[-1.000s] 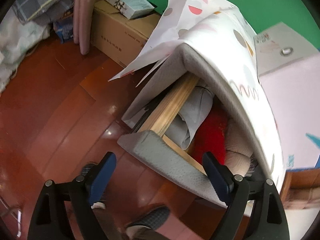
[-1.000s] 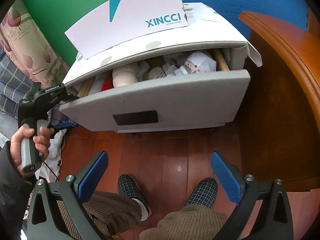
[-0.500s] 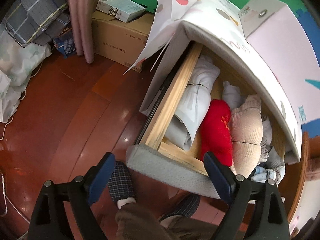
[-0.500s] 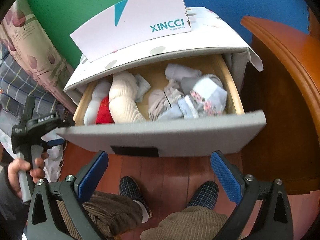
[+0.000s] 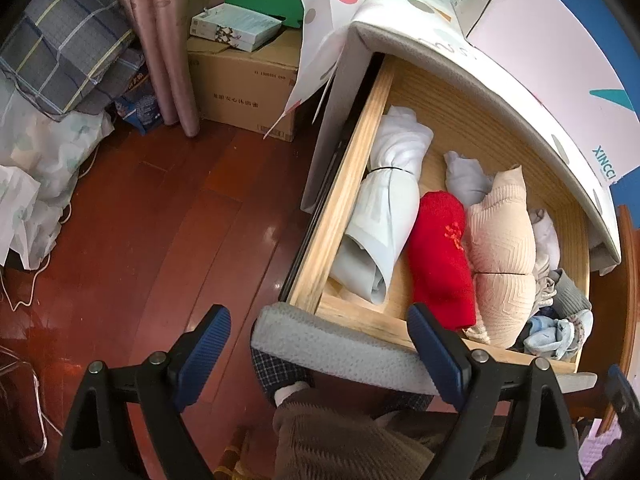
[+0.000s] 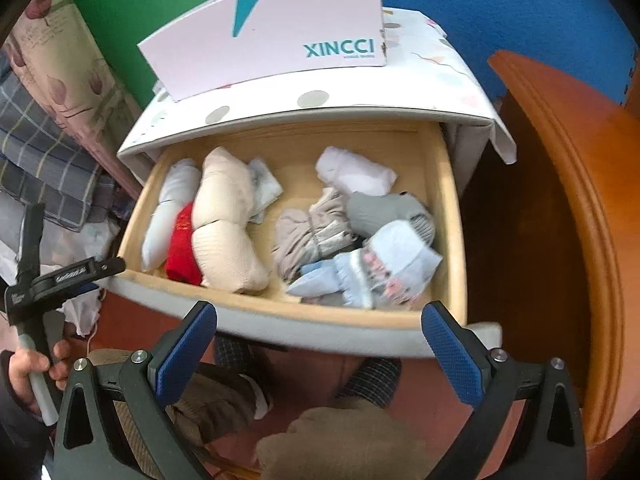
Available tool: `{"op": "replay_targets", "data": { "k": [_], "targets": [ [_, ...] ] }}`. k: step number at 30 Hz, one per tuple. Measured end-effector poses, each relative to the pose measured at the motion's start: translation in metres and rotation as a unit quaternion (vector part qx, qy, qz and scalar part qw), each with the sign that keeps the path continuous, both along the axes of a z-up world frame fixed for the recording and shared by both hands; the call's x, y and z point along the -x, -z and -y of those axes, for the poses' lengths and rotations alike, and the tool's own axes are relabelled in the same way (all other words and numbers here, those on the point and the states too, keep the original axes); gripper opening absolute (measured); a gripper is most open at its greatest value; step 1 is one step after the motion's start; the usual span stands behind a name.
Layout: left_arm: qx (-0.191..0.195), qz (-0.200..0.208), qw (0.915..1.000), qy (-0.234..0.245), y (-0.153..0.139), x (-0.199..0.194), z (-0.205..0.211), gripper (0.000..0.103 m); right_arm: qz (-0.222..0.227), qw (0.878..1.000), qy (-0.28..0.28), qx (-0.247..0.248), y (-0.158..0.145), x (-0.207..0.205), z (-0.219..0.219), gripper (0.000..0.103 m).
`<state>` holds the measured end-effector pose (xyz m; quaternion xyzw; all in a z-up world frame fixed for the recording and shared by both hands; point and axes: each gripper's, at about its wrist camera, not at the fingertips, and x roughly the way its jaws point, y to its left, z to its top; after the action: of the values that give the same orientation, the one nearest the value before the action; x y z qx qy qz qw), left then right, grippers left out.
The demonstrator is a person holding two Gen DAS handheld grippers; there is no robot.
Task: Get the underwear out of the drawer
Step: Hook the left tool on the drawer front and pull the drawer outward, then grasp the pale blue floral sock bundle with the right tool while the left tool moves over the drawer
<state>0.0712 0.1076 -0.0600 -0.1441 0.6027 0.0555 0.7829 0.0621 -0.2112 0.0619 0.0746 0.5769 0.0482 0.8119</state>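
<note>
Drawer (image 6: 256, 322) standing open, rolled underwear (image 6: 230, 220) lying at 10 o'clock; left gripper (image 5: 320, 344) and right gripper (image 6: 320, 334) both gaping, empty.

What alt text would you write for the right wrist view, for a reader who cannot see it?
An open drawer holds rolled clothes: a red roll and a beige roll on the left, grey and pale blue bundles on the right. The open right claw hovers empty before its front. A pink box sits on the cabinet.

Drawer (image 6: 256, 320) open, rolled underwear (image 6: 228, 224) inside; right hand-held gripper (image 6: 318, 340) spread, empty.
</note>
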Motion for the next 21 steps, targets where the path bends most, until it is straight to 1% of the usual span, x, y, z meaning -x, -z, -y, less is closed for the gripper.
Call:
{"op": "replay_targets", "data": {
  "k": [2,4,7,10,12,14,16,17,18,19,21],
  "targets": [
    [-0.004,-0.001,1.0,0.003,0.0,0.002,0.001,0.093,-0.01,1.0,-0.002,-0.003,-0.002,-0.003,0.004,0.102],
    [-0.012,0.006,0.9999,0.005,0.0,0.004,0.002,0.093,-0.017,1.0,-0.001,-0.003,-0.003,-0.004,0.007,0.102],
    [-0.015,0.003,0.9999,-0.002,-0.001,0.004,0.003,0.093,-0.029,1.0,-0.002,-0.002,-0.006,-0.008,0.011,0.102],
    [-0.005,0.0,1.0,-0.004,-0.001,0.002,0.001,0.093,-0.045,0.999,0.002,-0.01,-0.005,-0.016,0.016,0.102],
    [0.005,0.0,0.9999,-0.009,0.0,0.002,-0.002,0.093,-0.063,0.998,0.008,-0.02,0.001,-0.023,0.02,0.1],
    [-0.002,0.001,1.0,-0.008,-0.001,0.001,-0.001,0.091,-0.081,0.996,0.009,-0.023,0.007,-0.028,0.02,0.094],
    [-0.025,0.005,0.9997,-0.005,-0.005,-0.001,-0.001,0.091,-0.1,0.994,0.018,-0.027,0.018,-0.034,0.023,0.089],
    [-0.027,0.011,0.9996,-0.004,-0.009,-0.002,-0.001,0.091,-0.109,0.993,0.023,-0.03,0.023,-0.036,0.024,0.085],
    [-0.026,0.02,0.9995,-0.004,-0.013,-0.002,-0.002,0.091,-0.118,0.992,0.029,-0.032,0.03,-0.04,0.026,0.083],
    [-0.029,0.028,0.9992,-0.004,-0.018,-0.002,-0.003,0.091,-0.122,0.992,0.032,-0.031,0.034,-0.042,0.027,0.078],
    [-0.049,0.047,0.9977,0.002,-0.031,-0.002,-0.003,0.091,-0.13,0.99,0.037,-0.025,0.043,-0.046,0.028,0.073]
  ]
}}
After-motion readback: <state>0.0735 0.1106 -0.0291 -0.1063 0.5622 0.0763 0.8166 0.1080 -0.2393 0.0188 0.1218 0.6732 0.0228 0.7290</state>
